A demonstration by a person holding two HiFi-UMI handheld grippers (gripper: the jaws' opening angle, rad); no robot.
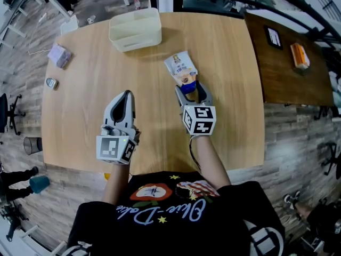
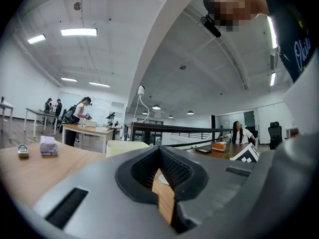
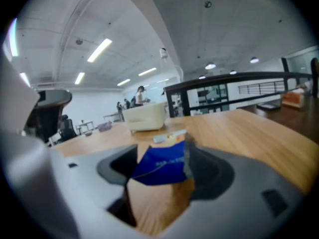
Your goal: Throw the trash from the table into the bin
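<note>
A snack packet [image 1: 181,68] lies flat near the middle of the wooden table [image 1: 229,89], white at its far end and blue at its near end. My right gripper [image 1: 191,91] is open, and the packet's blue end [image 3: 164,163] sits between its jaws, resting on the wood. The cream bin [image 1: 135,29] stands at the table's far edge, beyond and left of the packet; the right gripper view shows the bin [image 3: 144,117] behind the packet. My left gripper [image 1: 127,99] hovers level over bare table to the left, shut, with nothing in it.
At the table's left edge sit a purple pack [image 1: 59,55] and a small round tin [image 1: 51,82]. A dark brown table [image 1: 287,73] adjoins on the right, bearing an orange box [image 1: 300,56] and a flat device [image 1: 274,37]. People work at desks far behind.
</note>
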